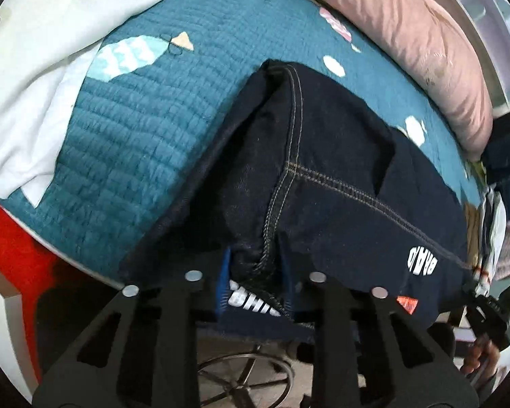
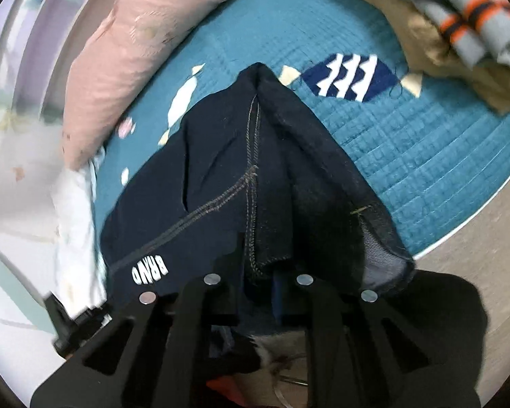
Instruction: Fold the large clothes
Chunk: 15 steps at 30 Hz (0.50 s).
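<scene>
A dark navy denim garment (image 1: pixel 323 156) with tan stitching and white lettering lies partly on a teal quilted bedspread (image 1: pixel 146 129). My left gripper (image 1: pixel 255 272) is shut on a bunched seam of the denim at its near edge. In the right wrist view the same garment (image 2: pixel 241 176) stretches away from me, and my right gripper (image 2: pixel 258 285) is shut on its near edge along a stitched seam. The denim is lifted and pulled taut between both grippers. The right gripper also shows at the far right of the left wrist view (image 1: pixel 486 306).
A pink pillow (image 1: pixel 408 40) lies along the far side of the bed, also in the right wrist view (image 2: pixel 146 34). White bedding (image 1: pixel 34 68) is piled at left. Folded clothes (image 2: pixel 459 34) are stacked at upper right. A chair base (image 1: pixel 244 380) is on the floor below.
</scene>
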Each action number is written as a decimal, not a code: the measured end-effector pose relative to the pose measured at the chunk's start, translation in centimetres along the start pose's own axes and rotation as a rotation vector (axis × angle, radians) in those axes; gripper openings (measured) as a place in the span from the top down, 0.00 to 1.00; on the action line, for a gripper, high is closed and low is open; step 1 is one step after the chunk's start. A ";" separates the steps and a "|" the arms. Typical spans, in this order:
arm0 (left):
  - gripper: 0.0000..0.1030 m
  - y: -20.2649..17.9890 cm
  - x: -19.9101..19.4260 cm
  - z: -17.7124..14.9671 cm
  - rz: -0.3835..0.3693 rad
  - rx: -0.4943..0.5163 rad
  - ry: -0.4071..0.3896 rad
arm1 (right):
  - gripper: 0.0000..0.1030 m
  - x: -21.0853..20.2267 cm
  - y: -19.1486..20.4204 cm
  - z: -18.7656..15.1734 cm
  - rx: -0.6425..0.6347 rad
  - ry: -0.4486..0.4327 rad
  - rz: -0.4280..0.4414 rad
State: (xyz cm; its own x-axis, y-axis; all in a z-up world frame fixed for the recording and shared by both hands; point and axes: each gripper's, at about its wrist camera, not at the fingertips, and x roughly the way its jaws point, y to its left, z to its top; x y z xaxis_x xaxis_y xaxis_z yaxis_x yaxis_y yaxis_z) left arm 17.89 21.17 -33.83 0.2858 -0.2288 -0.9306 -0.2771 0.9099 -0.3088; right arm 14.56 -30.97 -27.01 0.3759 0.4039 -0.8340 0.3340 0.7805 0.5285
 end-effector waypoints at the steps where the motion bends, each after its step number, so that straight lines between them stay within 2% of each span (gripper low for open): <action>1: 0.78 0.2 -0.2 -0.3 0.009 0.016 0.002 | 0.90 -0.5 -0.1 -0.4 -0.003 0.005 -0.003; 3: 0.78 0.6 0.3 -1.0 0.039 0.046 0.027 | 0.90 -0.2 -0.7 -1.1 -0.014 0.037 -0.033; 6: 0.78 1.7 2.7 -1.8 0.060 0.018 0.076 | 0.89 3.0 -2.0 -1.7 -0.013 0.117 -0.119; 9: 0.76 0.9 2.8 -2.0 0.090 0.065 0.062 | 0.82 4.5 -1.2 -1.6 -0.061 0.127 -0.200; 10: 0.72 0.7 2.7 -1.9 0.094 0.070 0.061 | 0.81 4.3 -0.7 -1.7 -0.072 0.127 -0.211; 13: 0.43 0.8 0.4 -1.5 0.099 0.042 0.018 | 0.70 2.4 0.4 -1.6 -0.117 0.092 -0.255; 15: 0.42 0.2 -2.4 -1.3 0.129 0.059 -0.070 | 0.65 0.1 1.4 -1.4 -0.152 0.024 -0.321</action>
State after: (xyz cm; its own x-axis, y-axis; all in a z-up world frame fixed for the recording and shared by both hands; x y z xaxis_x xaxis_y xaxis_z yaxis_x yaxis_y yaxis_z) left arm 15.94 21.48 -31.93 0.3146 -0.0856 -0.9454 -0.2620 0.9494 -0.1732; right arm 13.82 -29.18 -26.58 0.2513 0.1363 -0.9583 0.2986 0.9308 0.2107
